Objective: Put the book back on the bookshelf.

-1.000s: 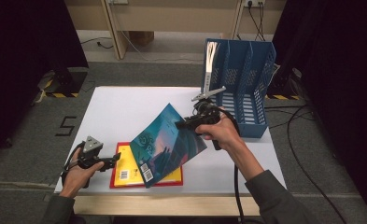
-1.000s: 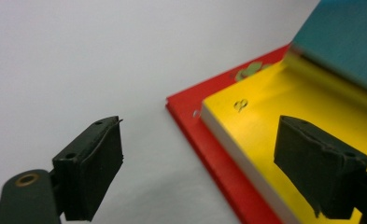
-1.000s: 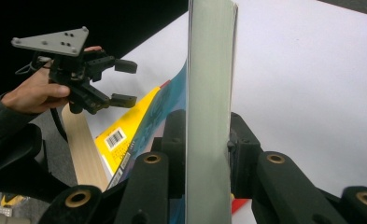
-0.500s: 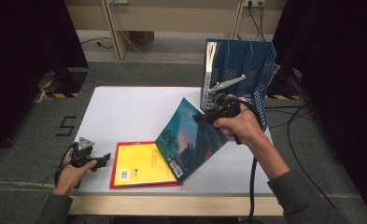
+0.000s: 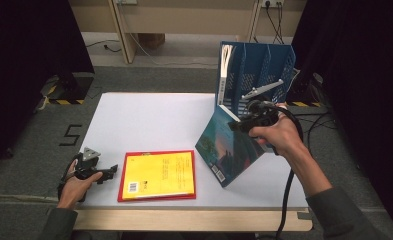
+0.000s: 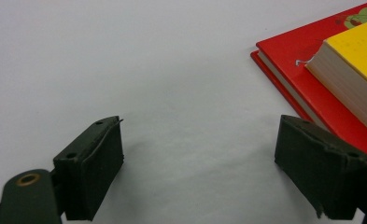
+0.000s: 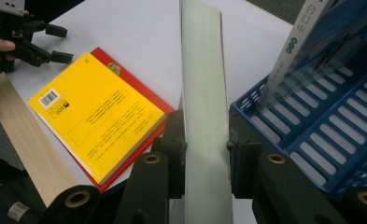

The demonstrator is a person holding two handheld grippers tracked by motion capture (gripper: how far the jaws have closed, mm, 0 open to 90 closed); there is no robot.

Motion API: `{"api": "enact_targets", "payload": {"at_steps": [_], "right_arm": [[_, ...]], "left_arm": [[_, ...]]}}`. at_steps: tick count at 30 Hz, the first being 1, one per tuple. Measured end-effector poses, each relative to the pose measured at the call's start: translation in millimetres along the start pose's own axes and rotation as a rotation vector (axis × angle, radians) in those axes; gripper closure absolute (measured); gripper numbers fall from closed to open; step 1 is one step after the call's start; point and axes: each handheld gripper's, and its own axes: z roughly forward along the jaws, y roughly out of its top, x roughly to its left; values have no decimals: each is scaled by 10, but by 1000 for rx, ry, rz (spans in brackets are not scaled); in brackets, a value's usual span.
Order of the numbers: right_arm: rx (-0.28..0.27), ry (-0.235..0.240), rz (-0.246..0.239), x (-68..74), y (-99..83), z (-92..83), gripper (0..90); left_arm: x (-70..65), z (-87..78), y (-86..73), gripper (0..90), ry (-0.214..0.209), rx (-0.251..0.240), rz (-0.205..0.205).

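white table (image 5: 149, 120), book (image 5: 224, 150) between right jaws

Glossy paper book (image 5: 229, 152); perforated plastic rack (image 5: 256, 70); matt table (image 5: 149, 120).

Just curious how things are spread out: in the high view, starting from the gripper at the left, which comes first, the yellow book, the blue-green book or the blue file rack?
From the left gripper:
1. Yellow book, flat on the table right beside it.
2. Blue-green book, tilted up, clamped in the right gripper, farther right.
3. Blue file rack, at the table's far right corner.
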Motion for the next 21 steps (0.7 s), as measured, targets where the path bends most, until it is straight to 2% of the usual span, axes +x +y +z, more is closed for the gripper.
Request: {"api": "enact_targets", "payload": {"at_steps": [3,7,13,16,17,18,19,20,21], "right_arm": [[8,2,-9,21,-10,-19,734],[17,-17,-7,50,41,50,730],[25,-17,12,80,83,109,715],[51,-16,21,83,83,142,689],[71,10,44,100,75,168,650],[71,10,44,100,75,168,650],[82,8,42,117,81,170,666],[112,-13,10,143,100,169,678],[112,-13,10,143,100,169,678]], "left_arm": [[-49,20,18,145,-17,0,13],[-75,26,24,146,-26,-3,21],[-62,25,12,145,-44,-1,11],[-76,23,11,146,-55,1,17],[-82,25,12,146,-58,0,16],[-87,27,12,146,-62,-1,16],[-92,28,13,146,-63,-1,19],[-96,27,14,146,-63,-1,22],[-99,28,15,146,-65,-1,25]]}}
